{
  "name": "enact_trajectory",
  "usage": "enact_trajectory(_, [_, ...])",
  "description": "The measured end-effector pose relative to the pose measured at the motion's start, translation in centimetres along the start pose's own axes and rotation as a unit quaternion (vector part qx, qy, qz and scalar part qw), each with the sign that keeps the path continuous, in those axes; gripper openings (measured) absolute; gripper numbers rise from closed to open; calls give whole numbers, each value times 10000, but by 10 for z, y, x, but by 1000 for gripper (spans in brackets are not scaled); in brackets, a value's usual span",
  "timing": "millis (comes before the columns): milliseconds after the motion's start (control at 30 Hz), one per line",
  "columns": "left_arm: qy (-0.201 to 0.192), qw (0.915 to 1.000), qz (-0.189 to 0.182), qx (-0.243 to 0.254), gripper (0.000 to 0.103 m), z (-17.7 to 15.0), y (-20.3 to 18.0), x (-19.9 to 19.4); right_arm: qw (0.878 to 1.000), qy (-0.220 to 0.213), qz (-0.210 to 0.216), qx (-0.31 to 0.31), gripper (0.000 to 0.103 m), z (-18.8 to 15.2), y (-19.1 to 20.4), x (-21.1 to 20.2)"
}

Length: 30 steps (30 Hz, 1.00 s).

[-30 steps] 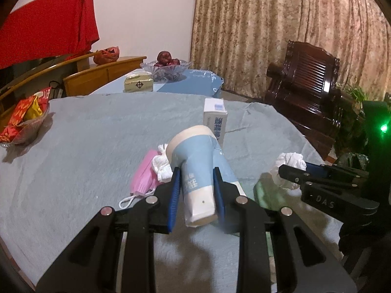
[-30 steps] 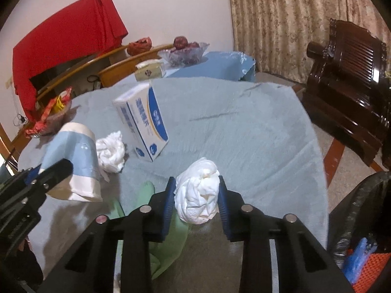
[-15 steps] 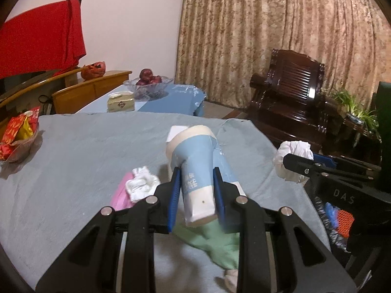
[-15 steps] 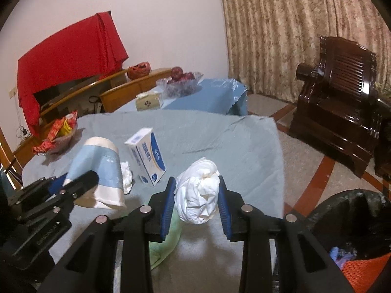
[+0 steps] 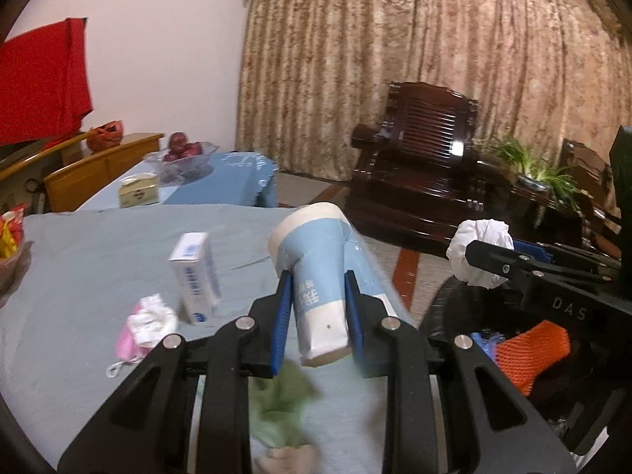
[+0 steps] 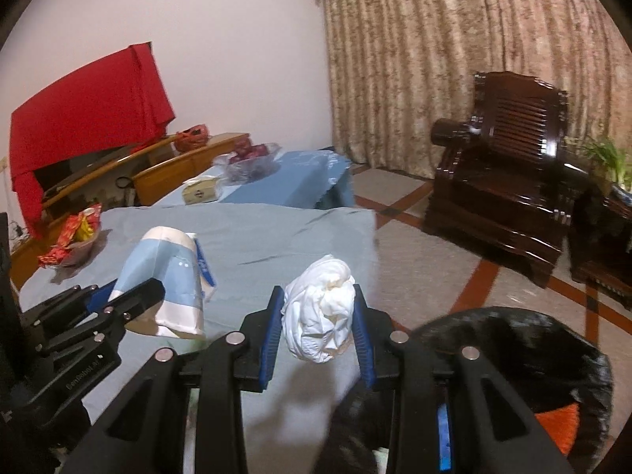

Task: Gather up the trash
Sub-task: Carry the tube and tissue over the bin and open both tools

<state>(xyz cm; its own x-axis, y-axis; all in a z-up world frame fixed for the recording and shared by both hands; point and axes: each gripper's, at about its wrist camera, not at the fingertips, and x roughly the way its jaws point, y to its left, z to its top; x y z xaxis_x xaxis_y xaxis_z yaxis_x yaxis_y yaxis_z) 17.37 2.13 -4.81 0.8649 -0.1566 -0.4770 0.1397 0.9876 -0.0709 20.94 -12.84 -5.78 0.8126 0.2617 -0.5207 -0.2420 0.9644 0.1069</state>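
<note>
My left gripper [image 5: 318, 308] is shut on a blue and white paper cup [image 5: 316, 272], held on its side above the table's near right corner; the same cup [image 6: 166, 276] shows at the left of the right wrist view. My right gripper [image 6: 318, 324] is shut on a crumpled white tissue [image 6: 320, 312], which also appears at the right [image 5: 480, 251] of the left wrist view. A black-bagged trash bin [image 6: 513, 359] holding orange netting [image 5: 531, 349] stands low on the right. On the table lie a white box [image 5: 195, 276], a pink mask with a tissue wad [image 5: 144, 326] and green cloth [image 5: 282, 407].
A grey-blue cloth covers the table [image 5: 87, 252]. A snack dish [image 6: 73, 237] sits at its far left. Behind stand a second table with a fruit bowl [image 5: 181, 156] and a tissue box [image 5: 138, 193]. A dark wooden armchair [image 6: 501, 181] stands right of the floor gap.
Both grippers have risen and swung right with their loads, away from the table's middle. The bin with orange netting has come into view below them.
</note>
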Motion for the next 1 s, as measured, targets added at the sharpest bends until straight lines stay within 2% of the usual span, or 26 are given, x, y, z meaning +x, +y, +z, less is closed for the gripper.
enact_trajectory(600, [112,9928,-1090,481,25,-6,-121,30,9927,-42,-1097,493,33,-28,-112,-64])
enact_trajectory(1000, [404,9856,-1497,678,25,-22,-173,61,9845,104,-1571,766,33,-49,-156,-76])
